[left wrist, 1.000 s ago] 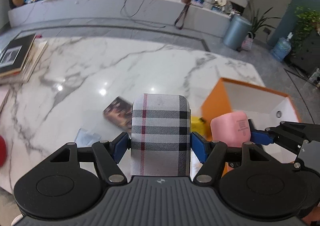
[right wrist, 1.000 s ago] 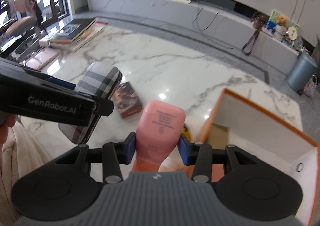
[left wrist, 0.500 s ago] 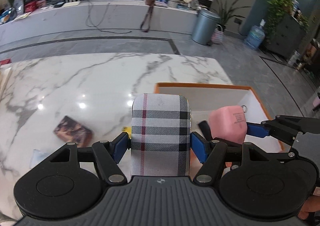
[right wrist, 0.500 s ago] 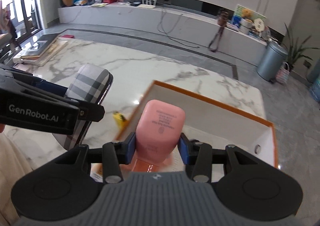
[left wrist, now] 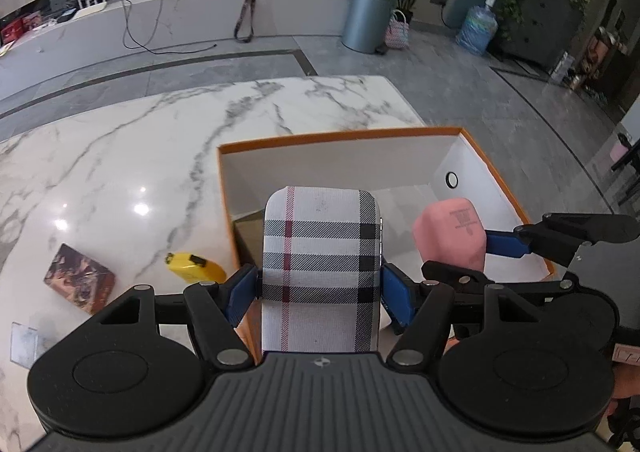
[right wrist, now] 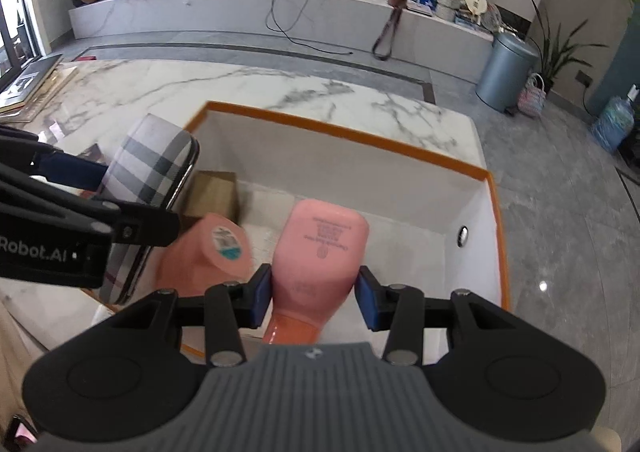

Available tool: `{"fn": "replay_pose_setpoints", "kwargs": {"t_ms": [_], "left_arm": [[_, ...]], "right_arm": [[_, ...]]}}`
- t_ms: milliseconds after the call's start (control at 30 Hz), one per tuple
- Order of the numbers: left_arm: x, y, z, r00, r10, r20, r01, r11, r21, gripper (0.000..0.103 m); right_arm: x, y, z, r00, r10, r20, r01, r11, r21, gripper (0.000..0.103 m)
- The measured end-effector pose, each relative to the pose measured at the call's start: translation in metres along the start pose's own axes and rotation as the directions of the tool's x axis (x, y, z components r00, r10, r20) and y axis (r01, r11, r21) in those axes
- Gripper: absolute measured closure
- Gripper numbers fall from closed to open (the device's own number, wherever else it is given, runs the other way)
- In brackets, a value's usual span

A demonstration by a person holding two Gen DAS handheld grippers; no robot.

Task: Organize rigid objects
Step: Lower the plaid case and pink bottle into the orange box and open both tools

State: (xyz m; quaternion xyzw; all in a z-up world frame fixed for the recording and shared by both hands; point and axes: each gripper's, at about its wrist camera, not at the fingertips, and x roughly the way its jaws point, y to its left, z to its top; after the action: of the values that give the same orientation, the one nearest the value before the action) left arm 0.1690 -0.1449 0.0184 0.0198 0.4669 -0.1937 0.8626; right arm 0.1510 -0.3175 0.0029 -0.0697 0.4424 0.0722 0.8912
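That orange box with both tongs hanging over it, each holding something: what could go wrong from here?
1. The pink bottle in the right tongs could land on the second pink bottle already lying in the orange box and roll.
2. The plaid case in the left tongs hangs above the box's left wall; released there, it might catch the rim.
3. The tongs are close together and could bump.

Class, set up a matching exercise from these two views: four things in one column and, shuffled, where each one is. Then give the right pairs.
1 plaid case
2 pink bottle
3 yellow object
4 brown box

A on the marble table, outside the orange box
B inside the orange box
C in the left gripper
D in the right gripper

Pairs: 1-C, 2-D, 3-A, 4-B
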Motion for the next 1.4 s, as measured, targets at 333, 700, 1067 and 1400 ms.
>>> {"fn": "replay_pose_setpoints", "kwargs": {"t_ms": [333, 700, 1067, 1400], "left_arm": [[0.027, -0.016, 0.004, 0.999, -0.014, -0.043, 0.016, 0.999, 0.038, 0.025], [0.062, -0.018, 0.013, 0.996, -0.009, -0.091, 0.013, 0.999, 0.053, 0.025], [0.076, -0.027, 0.013, 0.994, -0.009, -0.108, 0.020, 0.995, 0.101, 0.025], [0.069, -0.030, 0.009, 0.991, 0.006, -0.134, 0.014, 0.989, 0.149, 0.025]], "right_arm": [[0.028, -0.022, -0.004, 0.998, -0.021, -0.053, 0.022, 1.000, 0.009, 0.059], [0.075, -0.026, -0.001, 0.989, -0.004, -0.146, 0.002, 1.000, -0.013, 0.059], [0.089, -0.024, -0.008, 0.984, -0.006, -0.179, 0.002, 1.000, -0.025, 0.058], [0.068, -0.026, -0.012, 0.992, -0.049, -0.119, 0.044, 0.998, -0.041, 0.056]]}}
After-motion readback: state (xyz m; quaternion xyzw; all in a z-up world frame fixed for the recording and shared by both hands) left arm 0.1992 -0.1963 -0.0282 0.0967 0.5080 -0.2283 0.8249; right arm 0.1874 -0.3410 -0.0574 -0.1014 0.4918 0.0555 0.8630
